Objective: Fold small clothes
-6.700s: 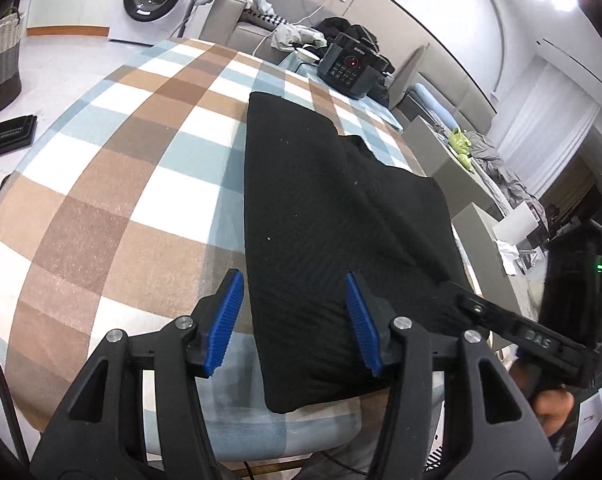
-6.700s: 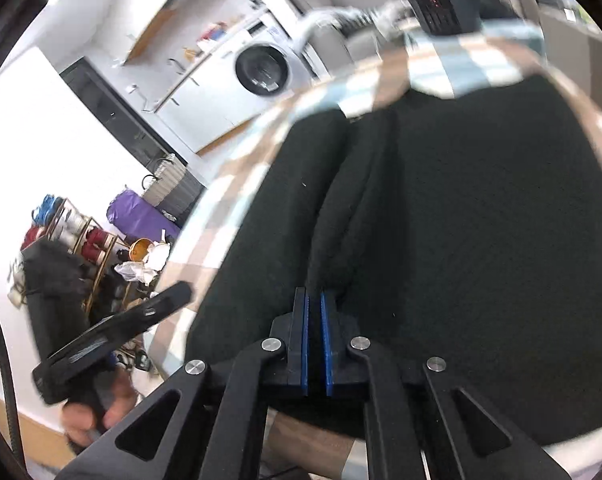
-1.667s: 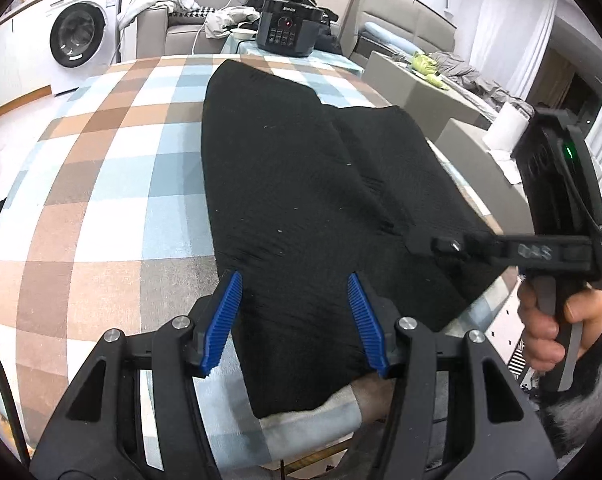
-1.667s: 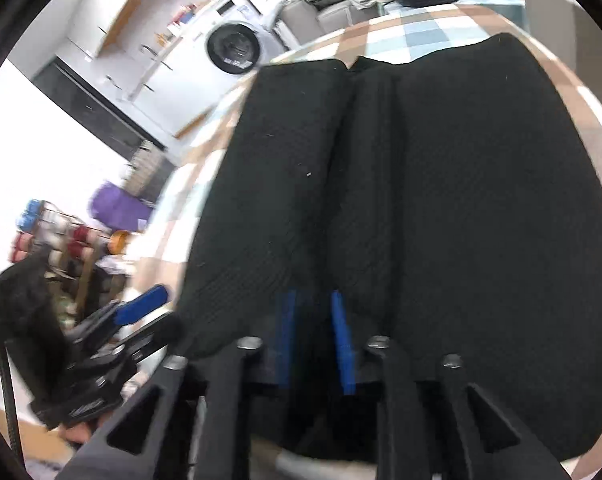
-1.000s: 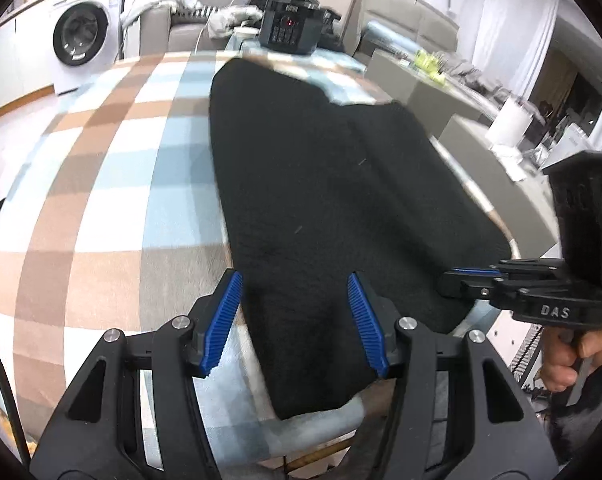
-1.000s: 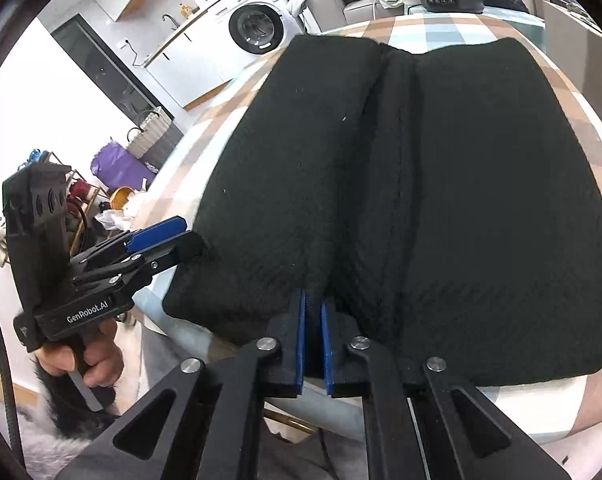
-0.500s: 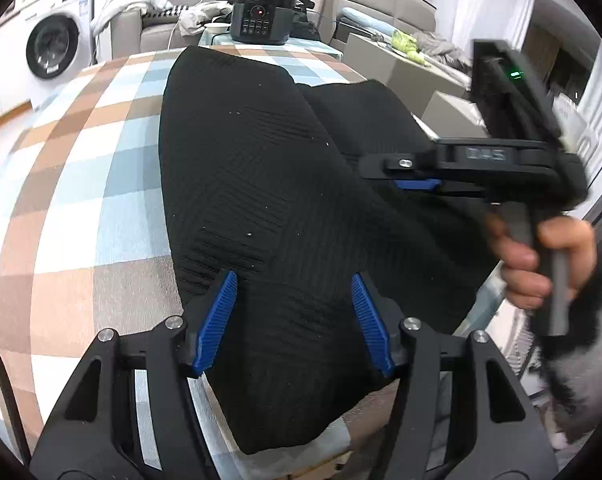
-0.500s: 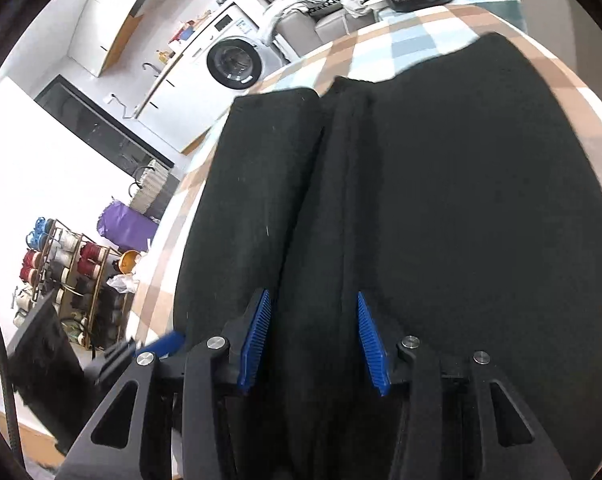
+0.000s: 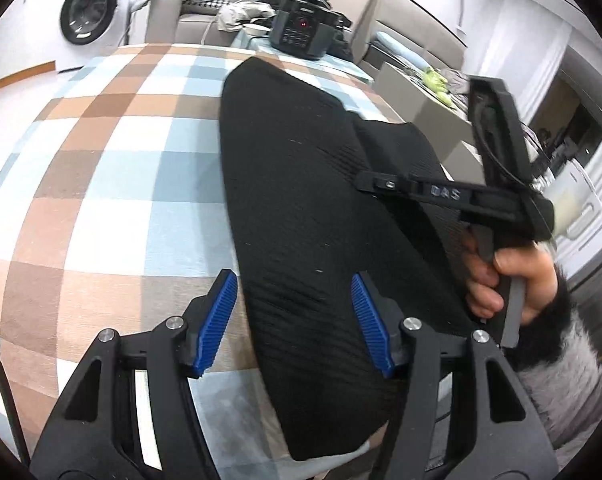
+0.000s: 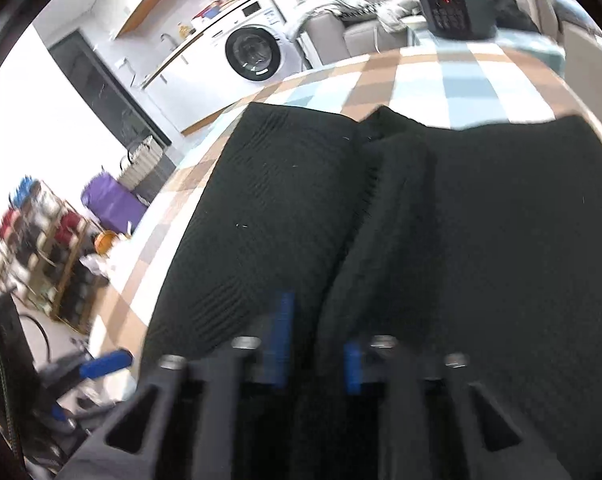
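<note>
A black ribbed garment (image 9: 301,180) lies lengthwise on the checked tablecloth (image 9: 121,160), its near end hanging over the table edge. My left gripper (image 9: 293,320) is open just above the garment's near left edge, and its pads touch nothing. A hand (image 9: 501,276) holds the right gripper (image 9: 365,182) low over the garment's right half. In the right wrist view, a raised fold runs down the middle of the garment (image 10: 501,240). The right gripper (image 10: 316,352) is blurred; its jaws are closing with that fold between the pads, which still stand apart. A blue pad of the left gripper (image 10: 105,362) shows at lower left.
A black appliance (image 9: 301,34) stands at the table's far end. Beyond it are a sofa with clothes and a washing machine (image 10: 253,54). Left of the table stand a shelf rack (image 10: 41,248), a basket (image 10: 141,164) and a purple bag (image 10: 113,204).
The right gripper was shut at the fold's near end, then open half a second ago, and its pads now stand closer. It moved forward over the garment. The left gripper shifted slightly.
</note>
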A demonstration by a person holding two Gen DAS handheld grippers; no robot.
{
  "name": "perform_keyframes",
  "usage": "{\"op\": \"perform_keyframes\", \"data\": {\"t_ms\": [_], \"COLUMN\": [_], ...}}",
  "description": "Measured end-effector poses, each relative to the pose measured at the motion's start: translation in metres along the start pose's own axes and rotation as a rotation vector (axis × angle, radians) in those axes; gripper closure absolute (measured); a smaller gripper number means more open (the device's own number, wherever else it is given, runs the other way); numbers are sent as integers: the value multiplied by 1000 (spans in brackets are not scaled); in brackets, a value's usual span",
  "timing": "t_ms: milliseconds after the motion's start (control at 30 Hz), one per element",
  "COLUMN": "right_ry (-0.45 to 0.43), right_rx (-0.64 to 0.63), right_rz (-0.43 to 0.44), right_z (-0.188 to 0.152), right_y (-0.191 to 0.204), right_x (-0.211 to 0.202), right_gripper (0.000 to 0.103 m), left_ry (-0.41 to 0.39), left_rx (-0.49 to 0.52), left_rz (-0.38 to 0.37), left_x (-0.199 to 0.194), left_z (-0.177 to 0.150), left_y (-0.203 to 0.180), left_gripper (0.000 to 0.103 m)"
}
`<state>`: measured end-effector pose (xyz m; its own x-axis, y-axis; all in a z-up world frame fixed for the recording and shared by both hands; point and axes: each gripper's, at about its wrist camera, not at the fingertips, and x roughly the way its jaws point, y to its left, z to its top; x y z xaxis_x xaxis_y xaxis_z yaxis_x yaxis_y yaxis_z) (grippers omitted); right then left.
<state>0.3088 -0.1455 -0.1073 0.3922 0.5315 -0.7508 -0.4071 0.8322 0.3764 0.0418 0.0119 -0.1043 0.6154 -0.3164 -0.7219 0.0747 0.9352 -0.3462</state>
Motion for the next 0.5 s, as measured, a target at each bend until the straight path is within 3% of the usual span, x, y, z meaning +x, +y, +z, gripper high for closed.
{"op": "perform_keyframes", "data": {"t_ms": [233, 400, 500], "right_ry": [-120, -18, 31], "right_rx": [-104, 27, 97], "right_rz": [-82, -192, -181], "right_z": [9, 4, -6], "right_y": [17, -39, -58], "right_x": [-65, -40, -36], "right_gripper": [94, 93, 85], "left_ry": [-36, 2, 24], "left_rx": [-22, -35, -50], "left_rz": [9, 8, 5], "left_x": [-16, -1, 9], "left_z": [3, -1, -3], "left_y": [10, 10, 8], "left_gripper": [47, 47, 47]}}
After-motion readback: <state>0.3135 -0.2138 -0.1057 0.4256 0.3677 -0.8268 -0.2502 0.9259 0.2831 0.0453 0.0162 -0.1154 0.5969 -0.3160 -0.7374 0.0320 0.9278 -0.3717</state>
